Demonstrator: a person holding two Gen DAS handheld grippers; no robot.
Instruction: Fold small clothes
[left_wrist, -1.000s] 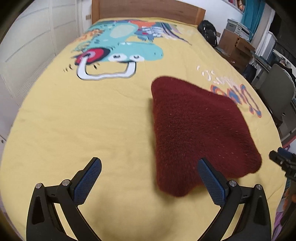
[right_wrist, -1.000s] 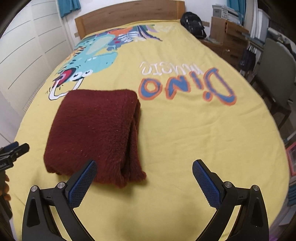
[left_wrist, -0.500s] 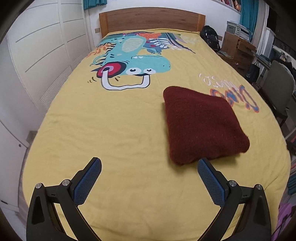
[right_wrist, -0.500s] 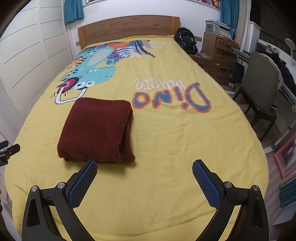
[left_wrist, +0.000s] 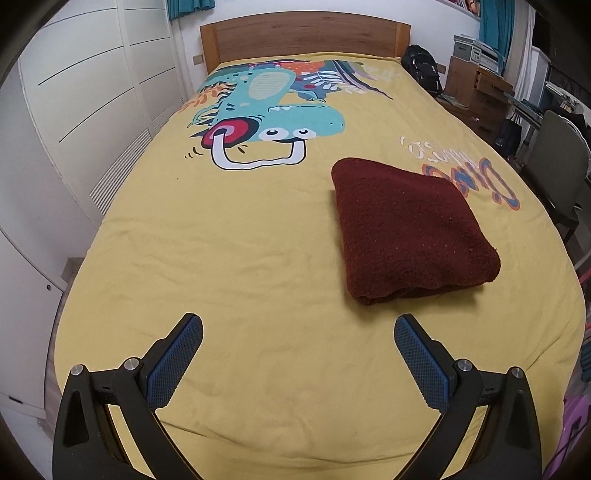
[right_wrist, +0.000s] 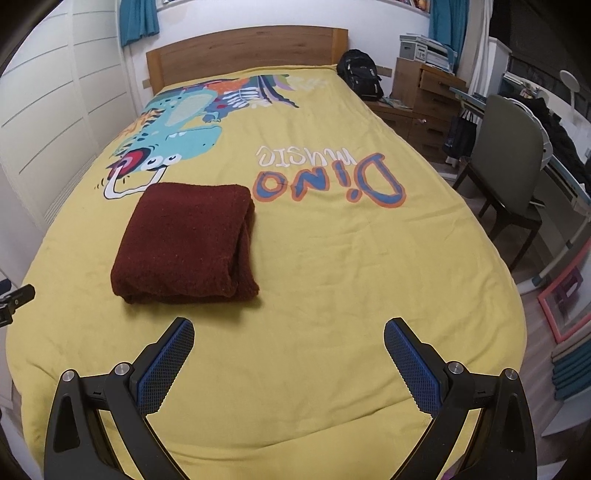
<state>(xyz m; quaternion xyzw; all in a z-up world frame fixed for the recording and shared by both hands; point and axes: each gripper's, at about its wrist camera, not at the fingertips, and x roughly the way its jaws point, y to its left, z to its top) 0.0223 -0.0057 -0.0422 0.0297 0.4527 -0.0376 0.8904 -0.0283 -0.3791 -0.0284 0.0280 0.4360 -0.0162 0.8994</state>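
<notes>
Yellow dinosaur bedspread (left_wrist: 229, 258) filling both views, stretching away toward wooden headboard (left_wrist: 303, 37). Wardrobe doors (left_wrist: 85, 96) running down the left side; grey chair (right_wrist: 513, 162) and drawers standing off the right side.

Dark red folded garment (left_wrist: 410, 229) lying flat on the bedspread, a compact, thick, roughly rectangular bundle. Sitting ahead and to the right of left gripper (left_wrist: 298, 354); ahead and to the left of right gripper (right_wrist: 289, 354), so lying between the two, apart from both. Long axis running roughly away from the cameras toward the headboard. Layered, rolled edges (right_wrist: 245, 240) showing along the side facing the right gripper; smoother fold facing the left one.

Both grippers hovering above the near end of the bed, jaws spread wide, holding nothing, blue pads (left_wrist: 173, 365) bare.

Nearness: looking about equal, neither clearly closer.

Judging the fold as looking finished: bundle tidy, no loose sleeve or hem trailing. Any further tidy-up probably falling to the right gripper, since the open layers are facing it.
</notes>
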